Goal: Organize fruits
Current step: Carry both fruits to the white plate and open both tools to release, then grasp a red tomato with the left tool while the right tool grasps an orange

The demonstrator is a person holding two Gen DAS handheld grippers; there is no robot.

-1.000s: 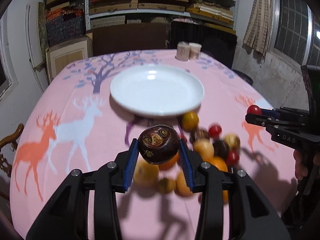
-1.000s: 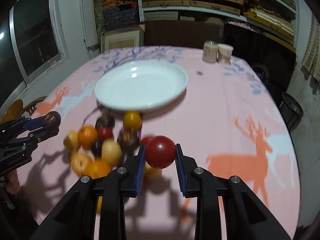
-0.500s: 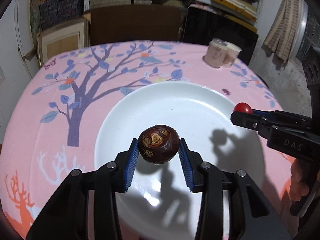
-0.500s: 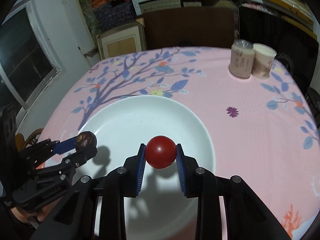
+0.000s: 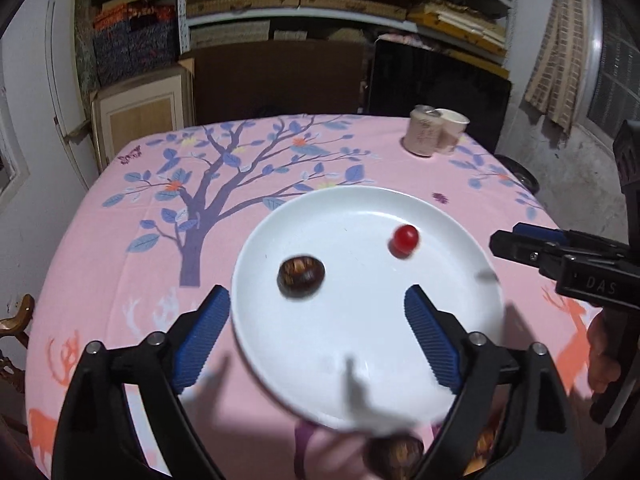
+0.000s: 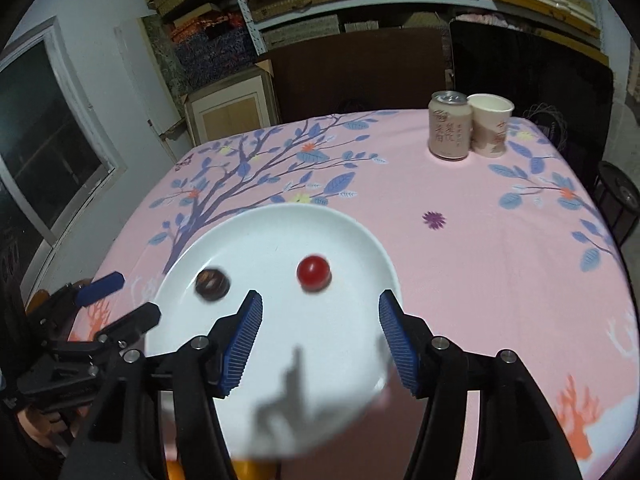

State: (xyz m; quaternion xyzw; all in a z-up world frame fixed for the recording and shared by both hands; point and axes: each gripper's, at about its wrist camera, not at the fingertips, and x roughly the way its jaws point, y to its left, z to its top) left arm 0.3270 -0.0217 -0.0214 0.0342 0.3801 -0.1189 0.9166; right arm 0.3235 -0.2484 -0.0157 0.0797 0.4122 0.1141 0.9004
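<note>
While both grippers, left (image 5: pixel 318 330) and right (image 6: pixel 320 338), spread their empty jaws wider, a glossy red fruit (image 6: pixel 313 272) and a dark brown, blotchy one (image 6: pixel 211 283) lie apart on the white plate (image 6: pixel 280 224).

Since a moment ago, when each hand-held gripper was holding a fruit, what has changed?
Both let go. The left hand-held gripper is opening and its dark brown fruit now lies on the white plate. The right hand-held gripper is opening too, with its red cherry tomato on the plate. Nothing is between either's jaws. The can and paper cup stayed put.
</note>
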